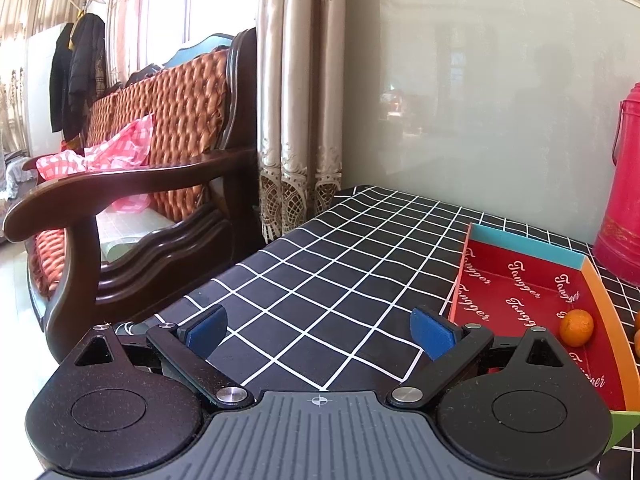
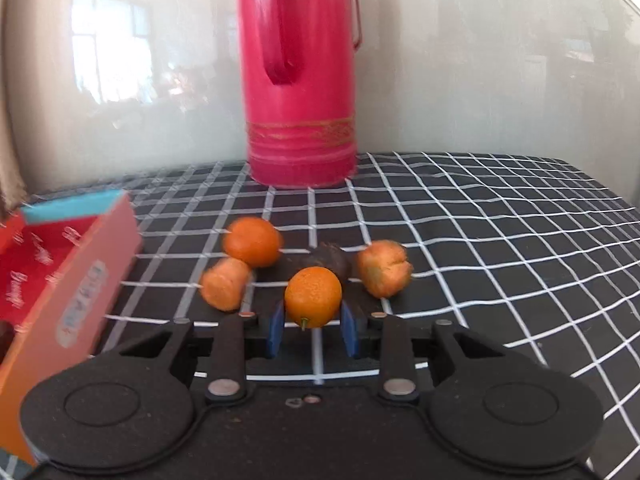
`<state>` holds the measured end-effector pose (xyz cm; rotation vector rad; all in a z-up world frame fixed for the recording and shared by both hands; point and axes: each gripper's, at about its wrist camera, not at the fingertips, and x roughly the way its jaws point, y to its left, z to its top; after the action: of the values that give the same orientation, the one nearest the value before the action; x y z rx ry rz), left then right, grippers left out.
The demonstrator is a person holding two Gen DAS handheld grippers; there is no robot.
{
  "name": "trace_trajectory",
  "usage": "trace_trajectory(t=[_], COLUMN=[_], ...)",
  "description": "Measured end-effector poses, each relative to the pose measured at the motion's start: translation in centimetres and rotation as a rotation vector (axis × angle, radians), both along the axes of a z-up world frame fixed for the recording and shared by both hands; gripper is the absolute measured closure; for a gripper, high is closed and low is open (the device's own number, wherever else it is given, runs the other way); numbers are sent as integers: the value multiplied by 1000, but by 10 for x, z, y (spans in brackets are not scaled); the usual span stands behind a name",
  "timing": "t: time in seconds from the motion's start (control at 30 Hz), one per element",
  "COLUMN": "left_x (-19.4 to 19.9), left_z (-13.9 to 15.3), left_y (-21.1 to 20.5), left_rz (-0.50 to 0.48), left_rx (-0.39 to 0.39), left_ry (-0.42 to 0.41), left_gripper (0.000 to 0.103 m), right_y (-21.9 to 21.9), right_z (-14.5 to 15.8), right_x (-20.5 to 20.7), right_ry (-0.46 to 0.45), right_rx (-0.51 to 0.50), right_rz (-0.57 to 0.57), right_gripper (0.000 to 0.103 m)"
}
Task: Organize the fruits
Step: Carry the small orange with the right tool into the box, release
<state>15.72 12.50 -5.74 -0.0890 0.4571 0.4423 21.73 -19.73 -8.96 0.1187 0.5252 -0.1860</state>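
Right gripper (image 2: pixel 312 330), lower centre, pinches an orange (image 2: pixel 313 297) near its tips; it may slip. Left gripper (image 1: pixel 318 334) gapes empty.

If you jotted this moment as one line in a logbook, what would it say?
right tongs: shut on orange | left tongs: open, empty | red tray: one orange inside

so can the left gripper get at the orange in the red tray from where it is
Probably yes: the left gripper is open and empty, and the orange lies alone in the open-topped red tray just to its right, only the low wall between.
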Motion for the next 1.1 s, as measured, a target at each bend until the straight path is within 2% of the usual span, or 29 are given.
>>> trace_trajectory(t=[0.23, 0.4, 0.53, 0.7, 1.0, 1.1], left_x=[1, 0, 0, 0, 0, -1], left_z=[0, -1, -1, -2, -3, -2], left_y=[4, 5, 6, 7, 9, 9], left_rz=[13, 19, 23, 26, 30, 28], left_rx=[-13, -15, -16, -15, -14, -12], left_ry=[3, 6, 8, 12, 14, 13], left_gripper=[5, 5, 5, 5, 5, 5], right_y=[28, 53, 69, 93, 118, 120], right_z=[19, 26, 29, 30, 23, 24], right_x=[-20, -30, -35, -39, -50, -54], right_ry=[-145, -193, -181, -158, -123, -132], right_rx=[30, 21, 43, 20, -46, -63], right_rz=[208, 374, 482, 582, 658, 659], right_gripper=[81, 81, 81, 81, 80, 74])
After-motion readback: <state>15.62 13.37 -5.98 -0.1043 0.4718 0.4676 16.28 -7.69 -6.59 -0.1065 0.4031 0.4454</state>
